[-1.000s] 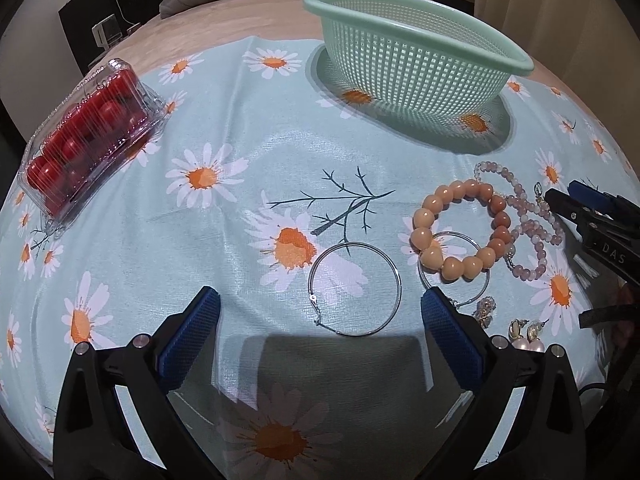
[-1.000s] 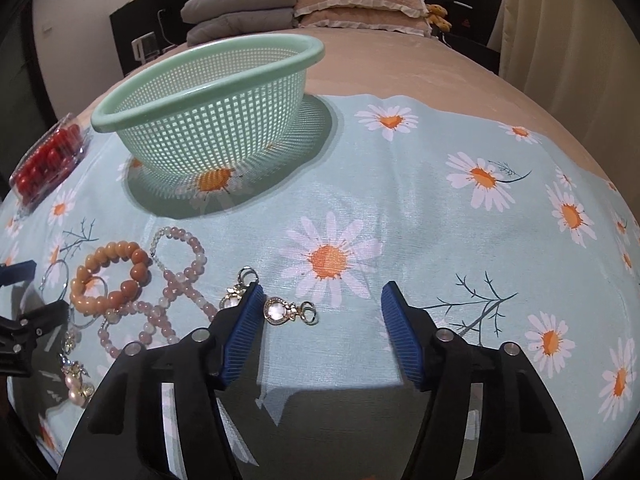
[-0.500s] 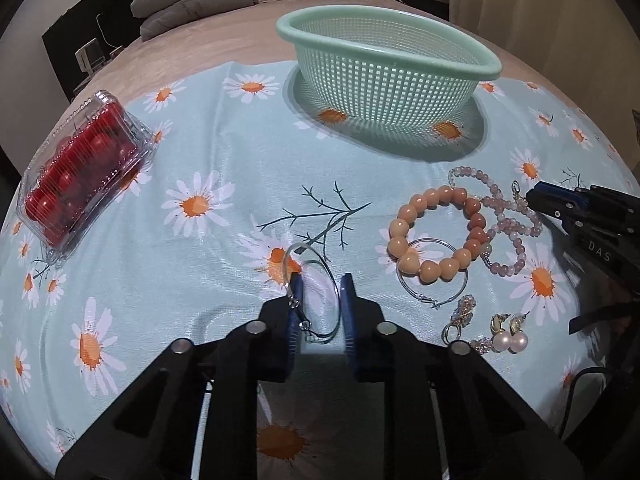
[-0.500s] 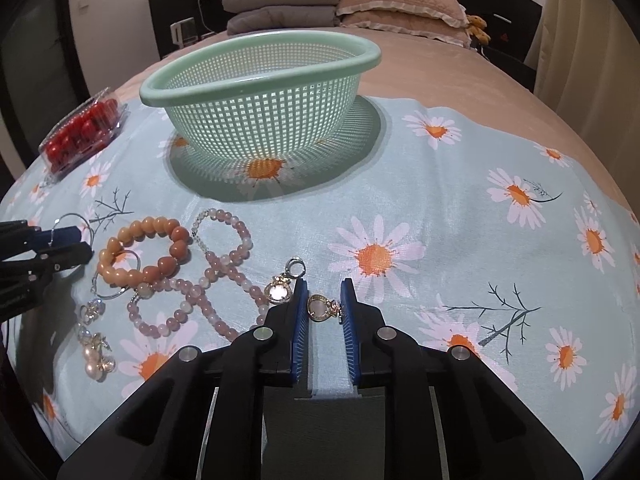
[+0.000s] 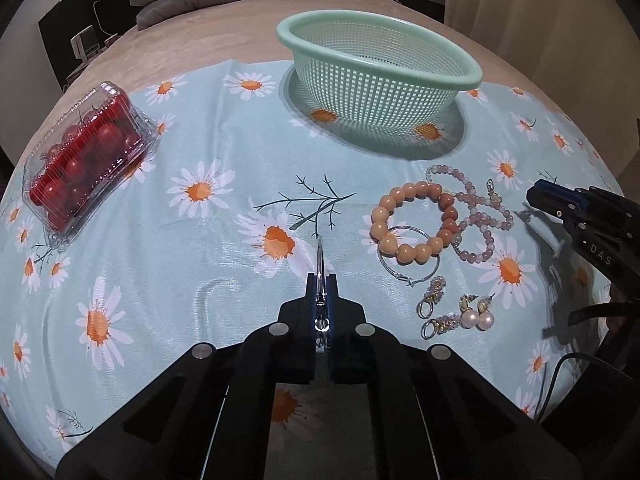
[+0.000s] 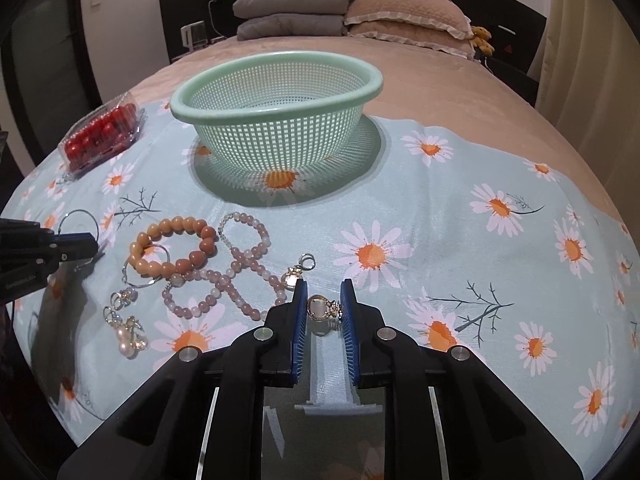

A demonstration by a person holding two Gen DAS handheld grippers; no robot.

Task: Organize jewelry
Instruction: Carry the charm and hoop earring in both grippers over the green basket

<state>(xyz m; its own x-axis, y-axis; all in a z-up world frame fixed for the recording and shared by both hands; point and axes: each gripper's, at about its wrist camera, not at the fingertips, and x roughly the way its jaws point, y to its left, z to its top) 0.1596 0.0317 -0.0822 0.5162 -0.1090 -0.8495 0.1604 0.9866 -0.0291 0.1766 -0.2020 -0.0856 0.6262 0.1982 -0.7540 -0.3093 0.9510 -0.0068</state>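
The left gripper point(image 5: 321, 280), low in the middle of its own frame, has its blue pads pinched together on a large silver hoop earring point(image 5: 319, 258), which stands edge-on between them and pokes out towards the top of the picture; held by the thin wire like that, it can be carried without dragging on the daisy-print cloth point(image 5: 208, 148). The right gripper point(image 6: 324, 300), centre-bottom of its view, is clamped on a small gold charm earring point(image 6: 323, 307) that sits crosswise between the pads, so the jaws stay a little apart around it (the piece is wider than the hoop's wire).

The mint-green mesh basket point(image 6: 276, 112) stands in the upper middle of both views and looks empty, so it is most likely where the jewelry is meant to go; both pieces in hand seem headed there. Still lying on the cloth, at the left of the right wrist view, are a peach bead bracelet point(image 6: 176, 246) resting partly over a second silver hoop point(image 6: 146, 266), a twisted pink bead bracelet point(image 6: 236, 264) touching it on its right, a matching gold charm point(image 6: 298, 270) just beyond the right gripper's pads, and below them a sparkly pair and a pair of pearl drop earrings point(image 6: 130, 338). A clear clamshell of cherry tomatoes point(image 5: 86, 152) sits at the far left, well apart from the jewelry and probably no part of the job
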